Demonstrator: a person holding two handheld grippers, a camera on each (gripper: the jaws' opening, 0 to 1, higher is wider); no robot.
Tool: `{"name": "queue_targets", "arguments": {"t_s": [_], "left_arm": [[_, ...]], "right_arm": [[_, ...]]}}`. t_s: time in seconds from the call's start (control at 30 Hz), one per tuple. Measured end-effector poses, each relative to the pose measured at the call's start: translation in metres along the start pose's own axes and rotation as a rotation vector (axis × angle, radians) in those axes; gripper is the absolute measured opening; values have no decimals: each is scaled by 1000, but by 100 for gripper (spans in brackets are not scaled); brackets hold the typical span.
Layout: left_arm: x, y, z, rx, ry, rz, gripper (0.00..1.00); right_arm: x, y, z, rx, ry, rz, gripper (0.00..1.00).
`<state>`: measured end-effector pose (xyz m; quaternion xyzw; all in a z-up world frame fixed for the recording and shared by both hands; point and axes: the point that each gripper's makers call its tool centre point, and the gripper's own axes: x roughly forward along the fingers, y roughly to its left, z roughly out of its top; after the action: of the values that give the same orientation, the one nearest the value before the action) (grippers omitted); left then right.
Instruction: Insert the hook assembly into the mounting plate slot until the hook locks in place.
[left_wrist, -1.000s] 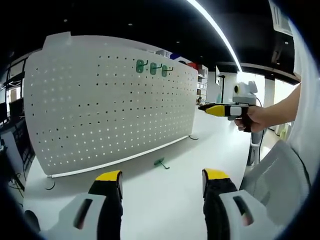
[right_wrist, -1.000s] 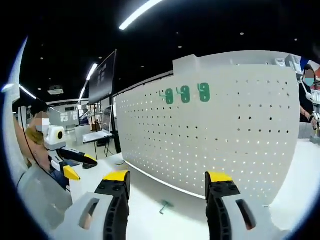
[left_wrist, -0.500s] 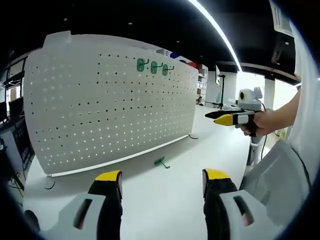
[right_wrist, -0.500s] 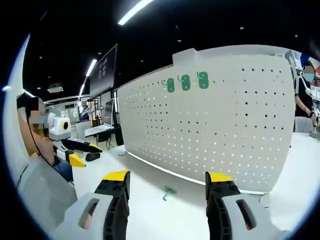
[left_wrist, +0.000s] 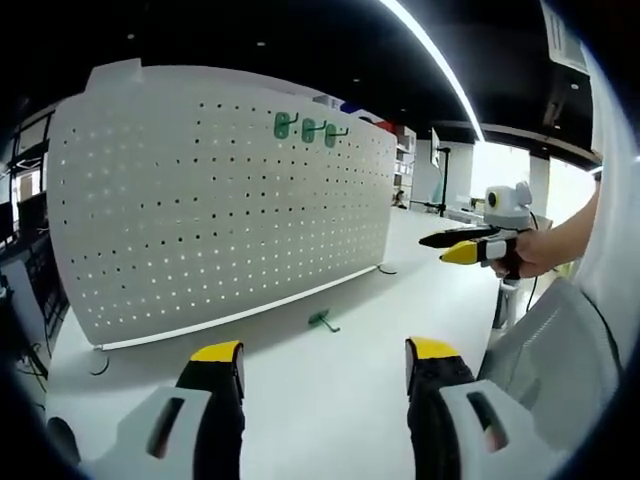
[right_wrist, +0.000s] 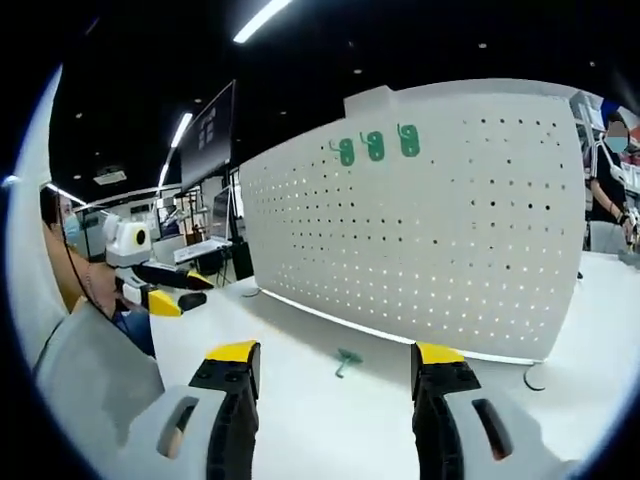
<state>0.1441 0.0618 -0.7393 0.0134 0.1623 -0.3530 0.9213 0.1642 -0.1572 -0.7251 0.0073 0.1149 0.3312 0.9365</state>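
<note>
Small green plastic hook on white tabletop: shape too small to resolve. White perforated pegboard right end cut off.

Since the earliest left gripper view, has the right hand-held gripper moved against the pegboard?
Yes. The right hand-held gripper has dropped lower and drifted rightward, away from the pegboard edge.

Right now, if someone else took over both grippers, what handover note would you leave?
Left gripper: open, empty, held above the white table.
Right gripper: open, empty, also above the table.
Things: the white pegboard stands upright on the table, with three green hooks already hung near its top edge. One loose green hook lies on the table in front of the board, untouched.
Done: nothing yet on the loose hook.
Left: pick it up, push it into the pegboard holes until it locks.
</note>
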Motion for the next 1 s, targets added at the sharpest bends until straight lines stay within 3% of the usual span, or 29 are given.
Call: {"name": "queue_targets", "arguments": {"t_s": [0.43,1.0], "left_arm": [[1,1,-6,-11,15,-2,68],[4,-1,-10,-15,31,-10,68]], "right_arm": [[-6,3,-20,-2,50,-1,59],[-10,5,-34,11,90,-3,59]]}}
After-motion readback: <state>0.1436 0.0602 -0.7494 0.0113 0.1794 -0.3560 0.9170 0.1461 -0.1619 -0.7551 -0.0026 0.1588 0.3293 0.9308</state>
